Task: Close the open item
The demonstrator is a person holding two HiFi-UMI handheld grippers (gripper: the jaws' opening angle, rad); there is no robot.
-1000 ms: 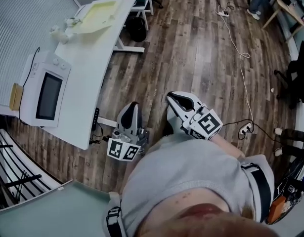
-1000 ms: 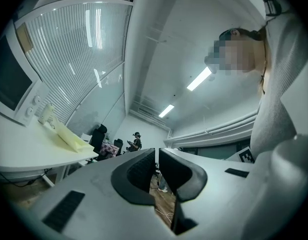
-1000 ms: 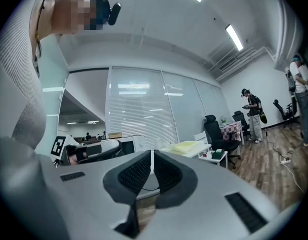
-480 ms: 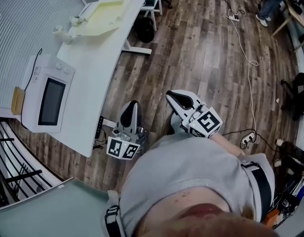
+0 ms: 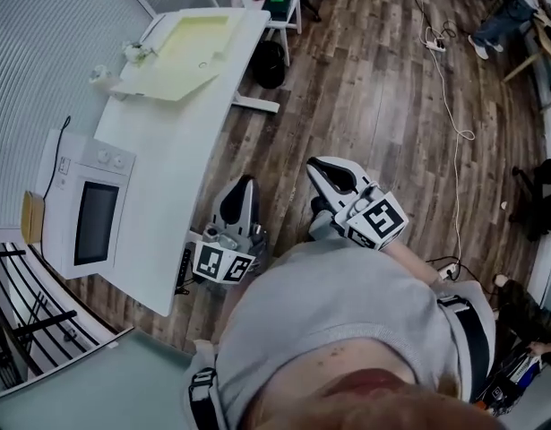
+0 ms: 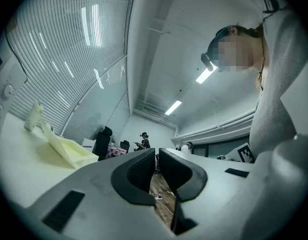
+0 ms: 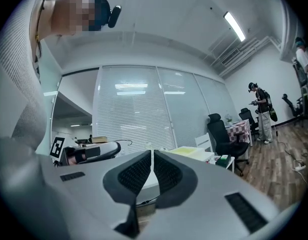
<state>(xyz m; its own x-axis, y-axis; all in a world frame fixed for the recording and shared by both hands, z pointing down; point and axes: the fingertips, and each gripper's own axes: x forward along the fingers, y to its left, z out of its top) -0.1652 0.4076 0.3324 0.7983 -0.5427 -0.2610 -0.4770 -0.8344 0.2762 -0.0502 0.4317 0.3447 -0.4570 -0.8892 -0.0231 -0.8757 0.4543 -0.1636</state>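
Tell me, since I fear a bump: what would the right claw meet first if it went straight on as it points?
Probably the white desk: in the right gripper view the shut right claw lines up with its near edge, this side of the yellow tray. Depth is unclear.

Left gripper (image 6: 157, 156): jaws are sitting almost together, gripping nothing.
Wooden floor (image 6: 162, 199): is showing through the narrow slit between the jaws.
White table (image 6: 13, 169): is stretching away at left.
Yellow tray (image 6: 68, 151): is lying on the table's far end.
Blinds (image 6: 68, 59): are covering the window wall at left.
Person (image 6: 279, 84): is leaning in at right, wearing a grey top.
Ceiling lights (image 6: 174, 107): are glowing.
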